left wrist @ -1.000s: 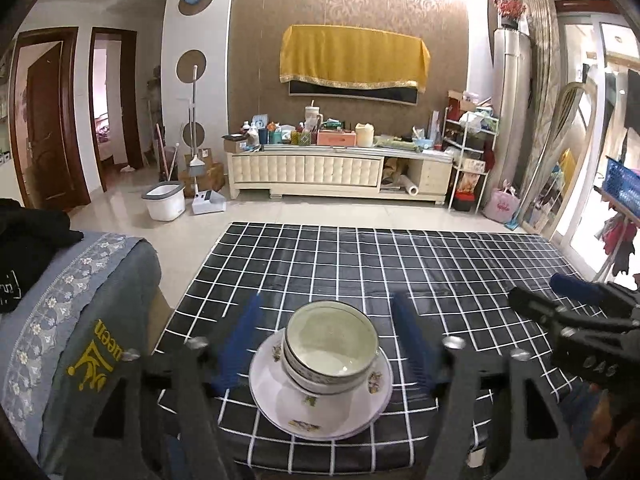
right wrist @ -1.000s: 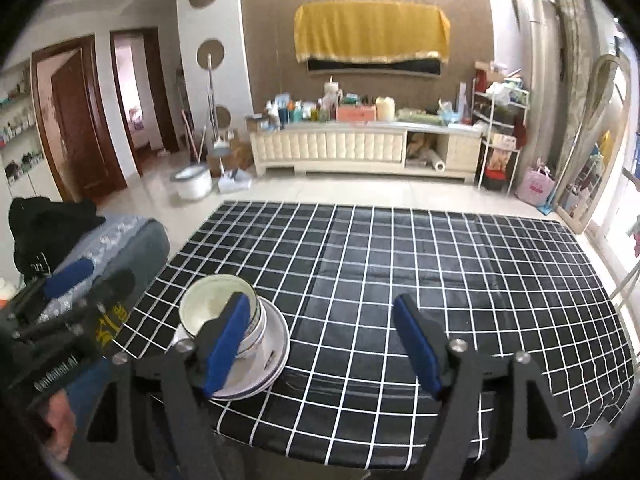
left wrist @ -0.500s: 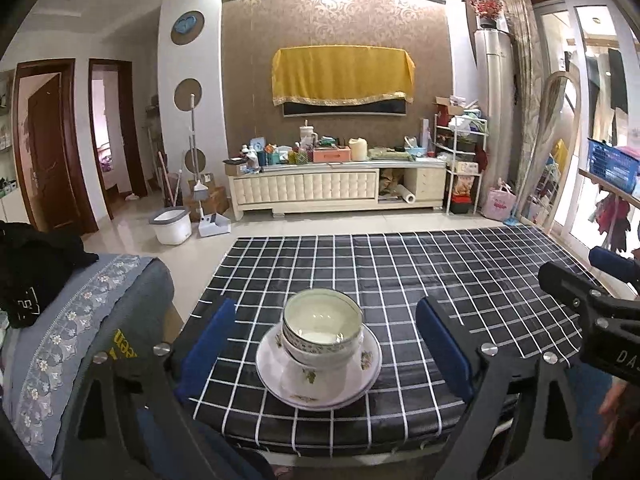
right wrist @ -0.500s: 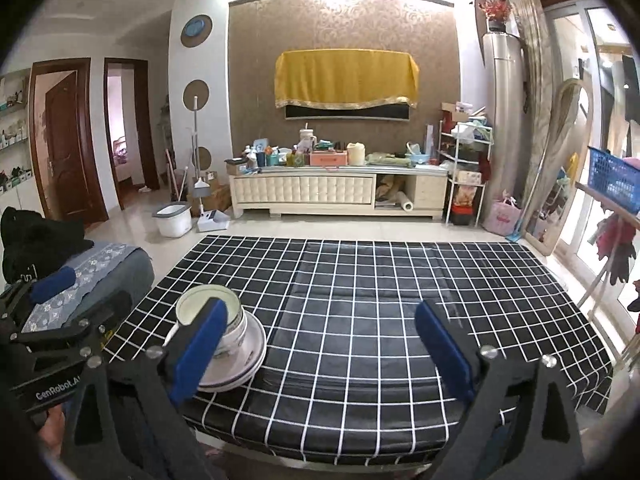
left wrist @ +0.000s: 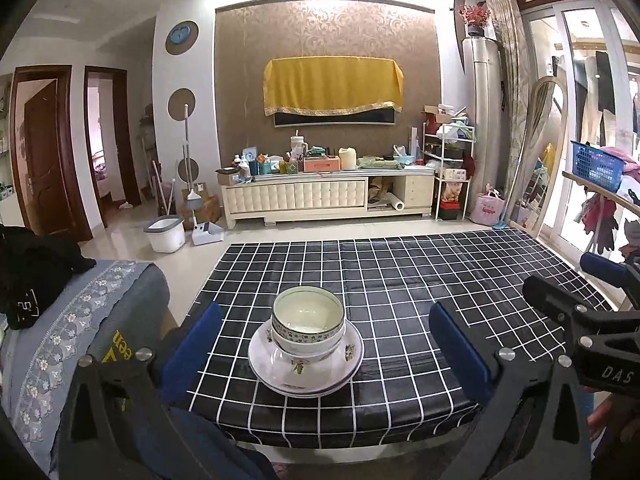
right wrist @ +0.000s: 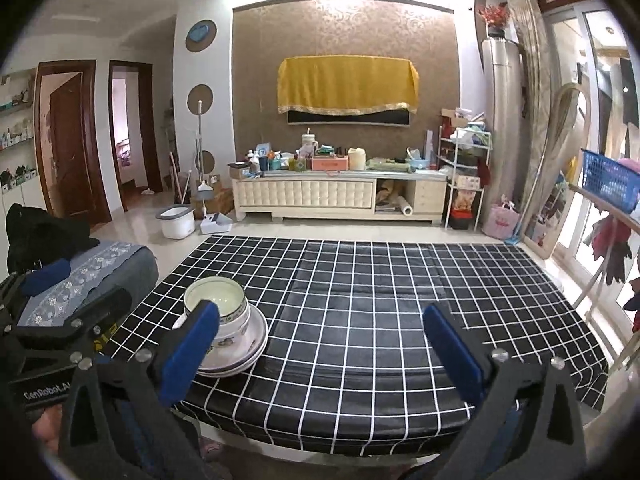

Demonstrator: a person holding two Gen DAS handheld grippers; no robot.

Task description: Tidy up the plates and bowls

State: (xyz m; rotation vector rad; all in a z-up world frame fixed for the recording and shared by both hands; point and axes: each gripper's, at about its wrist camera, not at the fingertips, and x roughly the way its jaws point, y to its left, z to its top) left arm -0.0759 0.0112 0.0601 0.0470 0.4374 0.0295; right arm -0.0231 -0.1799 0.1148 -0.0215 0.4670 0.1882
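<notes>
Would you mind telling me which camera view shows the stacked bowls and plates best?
The left wrist view: the stacked bowls sit centred between the open fingers, unobstructed, on the plates. In the right wrist view the same stack lies off to the left, partly hidden behind the right gripper's blue finger pad.

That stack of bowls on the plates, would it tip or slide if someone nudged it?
The bowls sit nested but high on the plates, so a push near the rim may rock them. They look like glazed ceramic: probably slippery, breakable.
</notes>
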